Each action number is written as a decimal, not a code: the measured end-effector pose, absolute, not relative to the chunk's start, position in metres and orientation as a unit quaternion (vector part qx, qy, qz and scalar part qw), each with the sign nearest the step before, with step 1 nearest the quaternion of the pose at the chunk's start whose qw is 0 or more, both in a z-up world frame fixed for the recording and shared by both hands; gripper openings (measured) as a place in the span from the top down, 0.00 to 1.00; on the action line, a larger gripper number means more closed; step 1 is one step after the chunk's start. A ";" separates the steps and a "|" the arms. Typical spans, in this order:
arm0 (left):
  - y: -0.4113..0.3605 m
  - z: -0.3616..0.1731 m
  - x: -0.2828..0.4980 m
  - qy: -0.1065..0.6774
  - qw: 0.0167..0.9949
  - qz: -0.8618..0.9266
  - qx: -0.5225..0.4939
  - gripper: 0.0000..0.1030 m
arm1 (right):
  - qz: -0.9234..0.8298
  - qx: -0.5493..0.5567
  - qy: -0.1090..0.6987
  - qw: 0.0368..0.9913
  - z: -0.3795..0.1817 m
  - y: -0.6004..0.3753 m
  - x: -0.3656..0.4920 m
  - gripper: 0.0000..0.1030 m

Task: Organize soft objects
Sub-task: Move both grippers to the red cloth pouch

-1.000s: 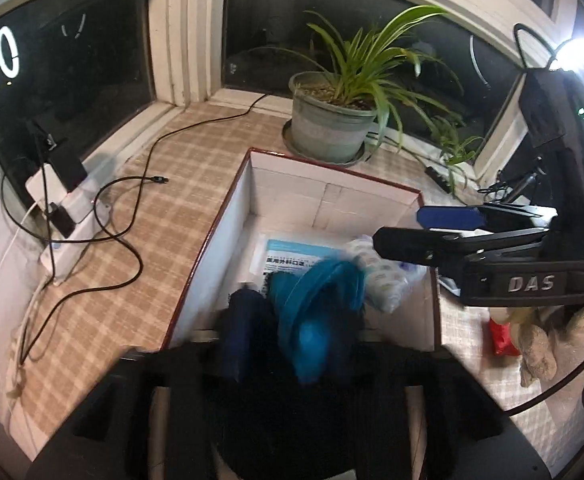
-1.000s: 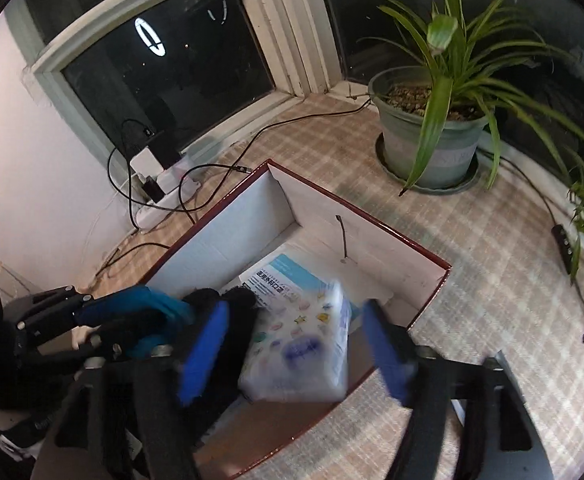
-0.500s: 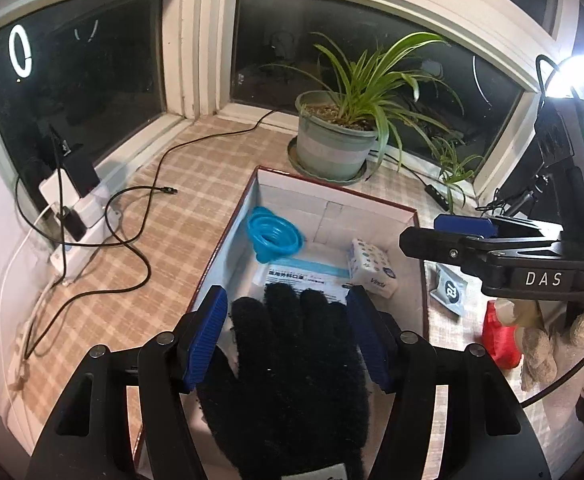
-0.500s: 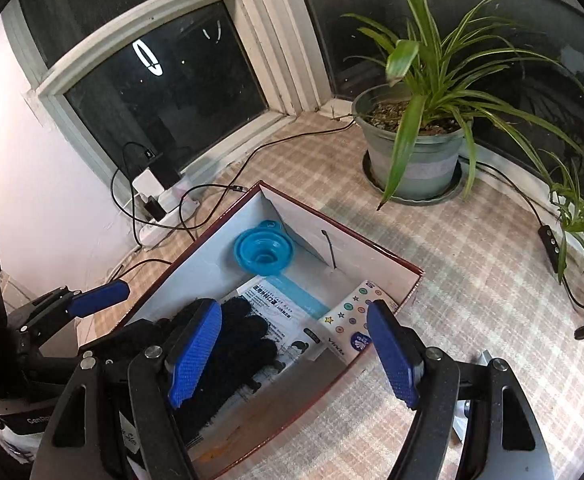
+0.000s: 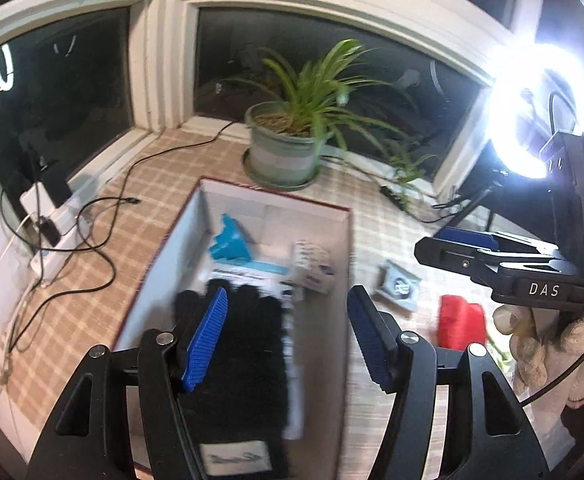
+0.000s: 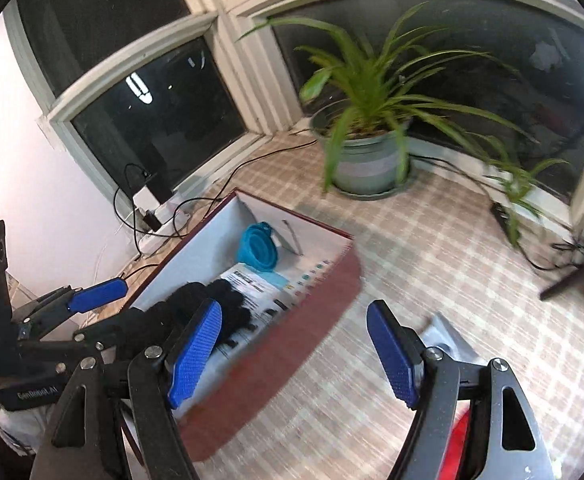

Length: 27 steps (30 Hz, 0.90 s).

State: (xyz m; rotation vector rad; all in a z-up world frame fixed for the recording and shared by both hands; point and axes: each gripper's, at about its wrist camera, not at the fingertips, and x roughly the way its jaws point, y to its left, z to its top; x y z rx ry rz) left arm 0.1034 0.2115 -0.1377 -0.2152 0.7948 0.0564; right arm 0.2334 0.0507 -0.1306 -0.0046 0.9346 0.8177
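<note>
below the left gripper [image 5: 286, 334], the black glove [image 5: 238, 344] lies flat on the floor of the open box [image 5: 276, 194], nothing clamped on it. that gripper's jaws have just been opening and stand wide, empty, with the glove beneath rather than between the pads, which reads as a drop made on purpose: soft things go into the box. ahead of it in the box sit a blue collapsible cup [image 5: 230, 240], a tissue pack [image 5: 312, 266] and a flat printed packet [image 6: 258, 286], so the box looks like the collecting place. the right gripper [image 6: 294, 354] is open and empty too, over the box's near wall. to its right, out on the checked cloth [image 6: 432, 264], a red item [image 5: 462, 322] and a small grey pouch [image 5: 398, 286] lie, probably next to gather.
</note>
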 end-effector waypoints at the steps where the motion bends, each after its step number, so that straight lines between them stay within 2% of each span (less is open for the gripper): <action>1: 0.206 -0.136 0.102 0.383 0.917 0.022 -0.106 0.35 | 0.380 0.002 0.437 0.816 -0.129 0.041 0.232 0.30; 10: 0.149 -0.149 0.102 0.389 0.907 -0.041 -0.152 0.34 | 0.331 0.042 0.442 0.833 -0.129 -0.059 0.226 0.30; 17: 0.105 -0.182 0.116 0.427 0.885 -0.078 -0.169 0.34 | 0.286 0.086 0.488 0.820 -0.165 -0.130 0.233 0.30; 27: 0.063 -0.223 0.139 0.469 0.858 -0.121 -0.170 0.34 | 0.260 0.130 0.525 0.800 -0.218 -0.176 0.243 0.30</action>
